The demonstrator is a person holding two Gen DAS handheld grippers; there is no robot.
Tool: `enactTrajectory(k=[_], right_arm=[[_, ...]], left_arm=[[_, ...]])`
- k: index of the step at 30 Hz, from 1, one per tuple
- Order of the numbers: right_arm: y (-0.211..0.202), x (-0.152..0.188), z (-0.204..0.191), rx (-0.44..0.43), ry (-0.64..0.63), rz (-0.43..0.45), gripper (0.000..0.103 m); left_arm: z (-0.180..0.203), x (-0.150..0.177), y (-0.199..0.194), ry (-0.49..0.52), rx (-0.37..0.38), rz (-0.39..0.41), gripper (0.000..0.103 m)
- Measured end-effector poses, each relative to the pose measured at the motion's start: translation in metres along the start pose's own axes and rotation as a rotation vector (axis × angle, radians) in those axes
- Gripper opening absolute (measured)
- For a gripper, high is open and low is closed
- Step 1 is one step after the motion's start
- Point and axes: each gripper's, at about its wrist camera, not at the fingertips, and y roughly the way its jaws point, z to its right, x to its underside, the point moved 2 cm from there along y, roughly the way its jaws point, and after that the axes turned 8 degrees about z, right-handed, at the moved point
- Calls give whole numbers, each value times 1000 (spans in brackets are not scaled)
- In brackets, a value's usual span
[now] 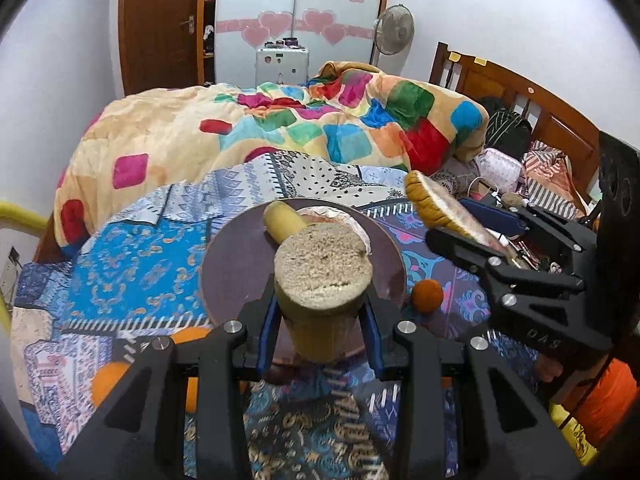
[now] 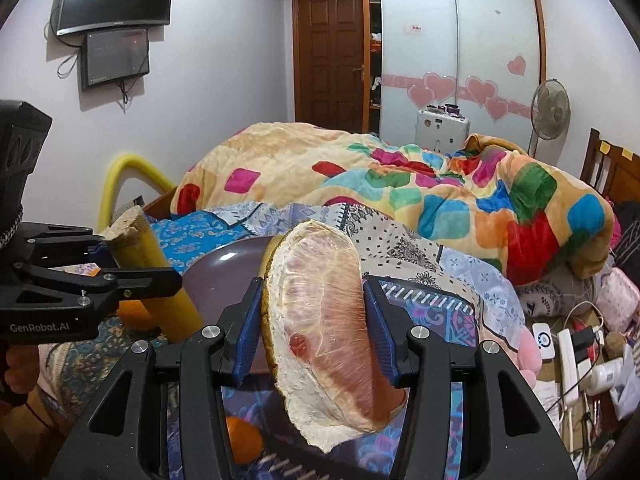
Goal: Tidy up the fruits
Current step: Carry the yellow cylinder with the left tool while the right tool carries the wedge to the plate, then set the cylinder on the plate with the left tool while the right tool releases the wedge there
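Left view, left to right: oranges (image 1: pixel 108 380) seen low left on the bedsheet (image 1: pixel 132 248), partly hidden behind the gripper frame. Left gripper (image 1: pixel 320 320) is clamped on a yellow cut stalk (image 1: pixel 320 280), pads pressed to both sides, cut end raised over the plate (image 1: pixel 224 256). A banana piece (image 1: pixel 282 220) and a pomelo wedge (image 1: pixel 340 216) are seen on the plate's far side. A small orange (image 1: pixel 427 295) is lying just right of the plate.

Right view: right gripper (image 2: pixel 316 320) is closed on a peeled pomelo slice (image 2: pixel 320 320), held upright, above the sheet near the plate (image 2: pixel 224 268); one orange (image 2: pixel 244 440) is seen underneath
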Motion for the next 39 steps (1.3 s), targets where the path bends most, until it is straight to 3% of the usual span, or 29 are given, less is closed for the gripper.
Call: enactTrajectory(k=[15,22,29,39], right_arm=[[49,-2,-2,16,-61,-84,46],[74,-4,-5,-27,-70,-164,46],[90,0,-10,-16,-73,-240,47],[72,-11,-14,-19,-101,-186,48]], left_arm=[[-25,-19,54,-75,31,-86,37],[-36,-24,62,-90,23,-94,38],[-40,-13,79,-89,27,-169,51],[-44,-12,67,-86,-2,-137,51]])
